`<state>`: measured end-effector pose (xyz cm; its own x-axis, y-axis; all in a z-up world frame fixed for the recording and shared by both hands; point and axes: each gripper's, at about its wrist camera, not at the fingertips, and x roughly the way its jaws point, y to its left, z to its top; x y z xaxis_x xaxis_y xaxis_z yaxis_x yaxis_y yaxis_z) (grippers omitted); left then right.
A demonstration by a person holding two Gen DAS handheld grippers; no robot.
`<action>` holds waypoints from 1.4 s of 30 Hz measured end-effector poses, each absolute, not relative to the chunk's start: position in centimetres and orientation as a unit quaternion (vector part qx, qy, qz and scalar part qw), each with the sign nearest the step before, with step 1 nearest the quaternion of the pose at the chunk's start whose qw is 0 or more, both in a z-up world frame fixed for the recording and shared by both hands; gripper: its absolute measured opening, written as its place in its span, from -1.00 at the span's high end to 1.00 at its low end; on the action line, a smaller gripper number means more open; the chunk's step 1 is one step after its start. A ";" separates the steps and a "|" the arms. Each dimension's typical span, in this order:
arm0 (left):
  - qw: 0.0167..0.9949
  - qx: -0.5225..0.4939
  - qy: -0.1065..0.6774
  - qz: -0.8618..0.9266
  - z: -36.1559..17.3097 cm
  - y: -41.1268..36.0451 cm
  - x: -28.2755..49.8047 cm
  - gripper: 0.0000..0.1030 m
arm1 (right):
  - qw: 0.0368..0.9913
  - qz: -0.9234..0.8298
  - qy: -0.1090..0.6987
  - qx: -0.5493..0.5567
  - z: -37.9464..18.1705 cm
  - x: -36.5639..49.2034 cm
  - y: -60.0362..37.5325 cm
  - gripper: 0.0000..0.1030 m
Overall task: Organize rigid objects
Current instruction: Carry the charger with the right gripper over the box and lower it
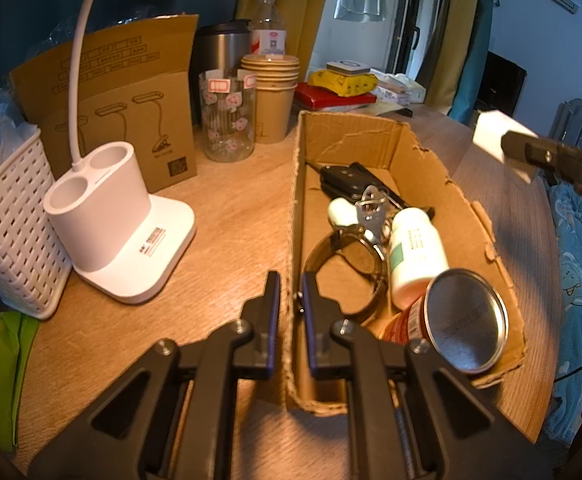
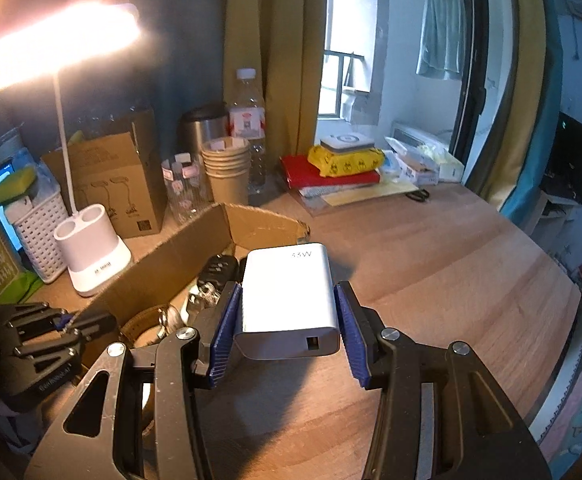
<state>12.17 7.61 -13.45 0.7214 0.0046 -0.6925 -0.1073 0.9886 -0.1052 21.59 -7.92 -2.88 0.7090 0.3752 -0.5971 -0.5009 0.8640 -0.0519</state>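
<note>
Now the right gripper (image 2: 287,330) has its jaws squeezed on a white charger (image 2: 289,300), held up over the tabletop (image 2: 431,280) just beside the cardboard box (image 1: 419,160). The left gripper (image 1: 291,320) has its jaws pinched tight on the near left wall of that box, keeping it steady. Inside the box lie a tin can (image 1: 465,320), a white pill bottle (image 1: 415,252), a watch (image 1: 355,264), some keys (image 1: 371,208) and a black car key (image 1: 343,180). I think the charger goes in next. It needs to move over the box, come down in a free spot, then be let go. Farther back stands a white lamp (image 1: 119,220).
</note>
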 end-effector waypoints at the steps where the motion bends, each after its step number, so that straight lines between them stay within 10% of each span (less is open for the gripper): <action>1: 0.925 -0.069 0.372 0.030 -13.4 7.6 12.2 0.79 | 0.918 0.241 0.296 -0.106 -2.8 21.6 -7.7 0.03; 42: 0.925 -0.069 0.372 0.030 -13.4 7.4 12.3 0.79 | 0.886 0.233 0.352 -0.191 -7.7 28.7 0.3 0.03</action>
<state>12.26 7.40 -13.37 0.7221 0.0041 -0.6917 -0.1063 0.9888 -0.1051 28.66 0.27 -7.72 0.6431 0.2786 -0.7133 -0.5479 0.8182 -0.1744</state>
